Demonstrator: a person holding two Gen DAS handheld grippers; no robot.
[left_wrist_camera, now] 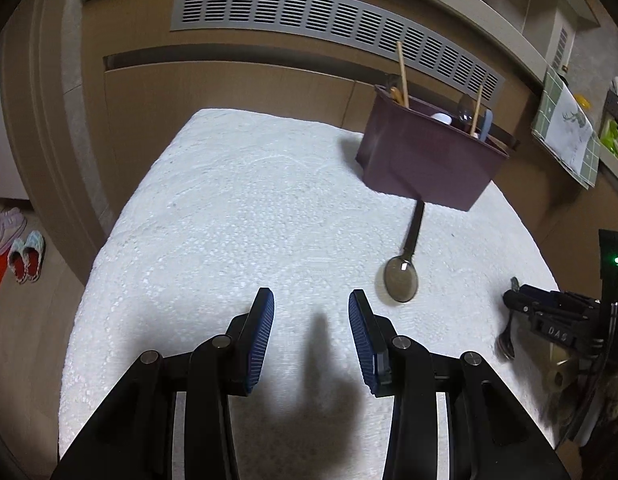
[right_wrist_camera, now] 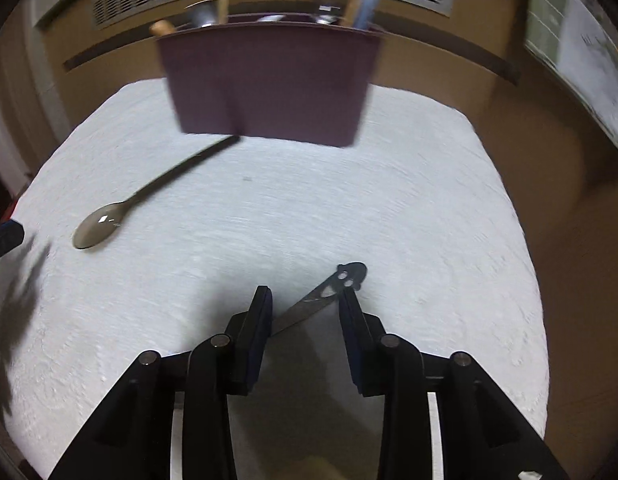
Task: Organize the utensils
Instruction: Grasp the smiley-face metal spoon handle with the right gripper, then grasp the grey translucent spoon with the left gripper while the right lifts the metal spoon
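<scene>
Two utensils lie loose on the white worktop (left_wrist_camera: 229, 220). One is a dark spoon (left_wrist_camera: 405, 264) with a round, shiny bowl and a long thin handle. Its handle points away toward the one brown bin (left_wrist_camera: 425, 164) and its tip touches the bin's bottom edge, while the bowl lies nearer the camera. The other is a flat metal utensil (right_wrist_camera: 325, 300) with small holes cut in its rounded end (only part of it shows). It lies slanted, its holed end pointing up and right in the right wrist view.

The bin stands at the far side of the worktop and holds several more utensils, but the blur makes them hard to count.

The left hand-held gripper (left_wrist_camera: 311, 320) is open with nothing between its blue pads. The right hand-held gripper (right_wrist_camera: 305, 312) has its jaws apart, one on each side of the metal utensil; I cannot tell if they touch it.
</scene>
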